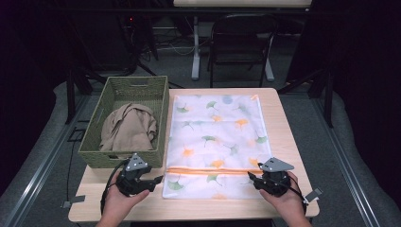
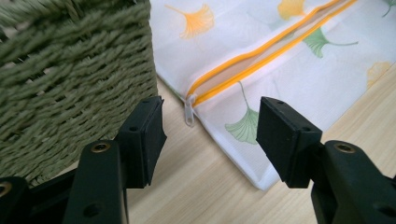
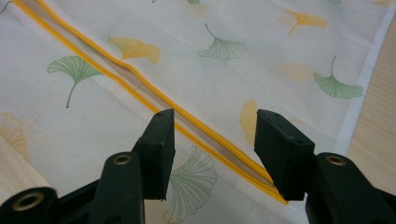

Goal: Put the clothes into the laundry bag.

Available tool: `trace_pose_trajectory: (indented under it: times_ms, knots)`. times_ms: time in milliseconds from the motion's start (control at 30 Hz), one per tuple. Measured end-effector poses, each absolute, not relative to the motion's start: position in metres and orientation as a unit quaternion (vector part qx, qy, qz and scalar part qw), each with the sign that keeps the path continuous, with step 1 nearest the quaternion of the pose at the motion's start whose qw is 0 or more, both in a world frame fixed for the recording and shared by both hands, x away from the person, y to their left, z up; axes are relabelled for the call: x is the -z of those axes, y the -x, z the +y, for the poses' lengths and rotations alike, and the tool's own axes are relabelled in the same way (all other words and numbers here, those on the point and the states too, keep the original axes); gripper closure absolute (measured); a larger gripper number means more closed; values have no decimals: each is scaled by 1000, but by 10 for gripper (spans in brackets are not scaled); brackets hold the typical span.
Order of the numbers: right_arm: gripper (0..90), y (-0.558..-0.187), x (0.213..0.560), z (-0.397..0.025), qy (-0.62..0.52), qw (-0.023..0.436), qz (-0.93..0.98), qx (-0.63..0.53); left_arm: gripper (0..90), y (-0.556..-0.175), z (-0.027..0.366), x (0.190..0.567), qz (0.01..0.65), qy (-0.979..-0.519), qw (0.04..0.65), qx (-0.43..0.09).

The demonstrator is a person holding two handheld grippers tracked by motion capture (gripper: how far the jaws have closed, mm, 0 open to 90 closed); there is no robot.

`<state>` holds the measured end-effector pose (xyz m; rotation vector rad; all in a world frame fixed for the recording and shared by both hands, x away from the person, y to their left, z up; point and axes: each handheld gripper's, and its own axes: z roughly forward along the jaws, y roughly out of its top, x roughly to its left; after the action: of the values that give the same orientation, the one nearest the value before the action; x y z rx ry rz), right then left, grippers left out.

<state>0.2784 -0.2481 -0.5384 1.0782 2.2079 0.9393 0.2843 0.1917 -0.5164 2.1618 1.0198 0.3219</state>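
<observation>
We hold a black two-jaw gripper in each hand at the near edge of the pale wooden table [image 1: 283, 101]. Between them lies a flat white mesh laundry bag printed with green and orange ginkgo leaves [image 1: 215, 137], its orange zipper [image 1: 208, 171] running across the near end, from one hand toward the other. The zipper looks already open along its length, its two orange edges parted. The left gripper [image 1: 158, 179] has its jaws spread apart and empty, aimed at the zipper's left end, where the small white zipper pull [image 2: 189, 112] lies just ahead, between the jaws. The right gripper [image 1: 250, 178] also stands open and empty, hovering over the zipper's right end [image 3: 224, 154]. A green woven basket [image 1: 90, 153] sits just beside the bag on the left, holding a crumpled tan cloth garment [image 1: 128, 127]. We judge the left hand is nearer the basket and the garment, and the bag's mouth lies crosswise to both grippers, so either jaw pair could lift one edge.
</observation>
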Motion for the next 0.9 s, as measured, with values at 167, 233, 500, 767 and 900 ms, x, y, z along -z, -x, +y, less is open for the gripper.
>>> trace_pose_trajectory:
  times_ms: [167,233,500,767,900]
  knots:
    - [459,-278,536,-251,-403,248,809,-349,427,-282,191,508,392,-838,362,-118]
    - [459,-279,536,-252,-404,247,811,-344,426,-281,190,506,389,-838,363,-121]
    - [458,-279,535,-253,-407,248,810,-342,404,-278,191,499,391,-835,368,-121]
    - [447,-278,534,-254,-410,251,807,-343,389,-278,193,490,390,-833,371,-128]
    - [440,-278,534,-254,-411,252,806,-343,395,-279,195,485,392,-831,373,-132]
